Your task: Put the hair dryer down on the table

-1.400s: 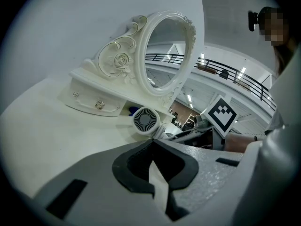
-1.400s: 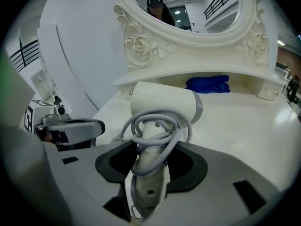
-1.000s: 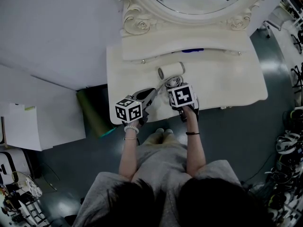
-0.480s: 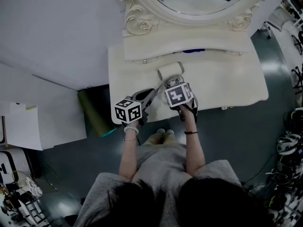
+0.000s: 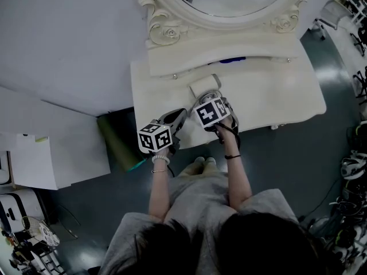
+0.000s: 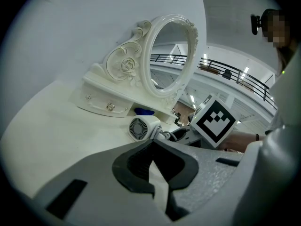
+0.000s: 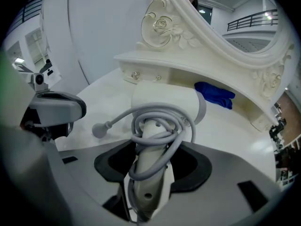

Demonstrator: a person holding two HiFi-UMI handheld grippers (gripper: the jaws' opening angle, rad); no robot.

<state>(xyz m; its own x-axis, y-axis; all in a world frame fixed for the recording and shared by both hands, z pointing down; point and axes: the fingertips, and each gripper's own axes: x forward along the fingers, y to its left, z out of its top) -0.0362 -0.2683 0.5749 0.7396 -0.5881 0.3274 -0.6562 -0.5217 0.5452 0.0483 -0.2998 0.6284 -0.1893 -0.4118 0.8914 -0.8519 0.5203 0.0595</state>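
Note:
A white hair dryer has its grey cord wound round the handle, and its plug lies on the white dressing table. My right gripper is shut on the handle, pointing steeply down; its jaws have just been opening a little with the handle still between them. The barrel shows beyond the right gripper in the head view and seems to rest on the tabletop. My left gripper is to the left near the table's front edge, shut and empty. From there I see the dryer's rear grille.
An ornate oval mirror stands at the back on a raised shelf with small drawers. A blue object lies under that shelf. A dark green bin stands on the floor left of the table.
The right gripper has rolled and tipped, its marker cube shifting a little left and toward the mirror. The left gripper has stayed put.

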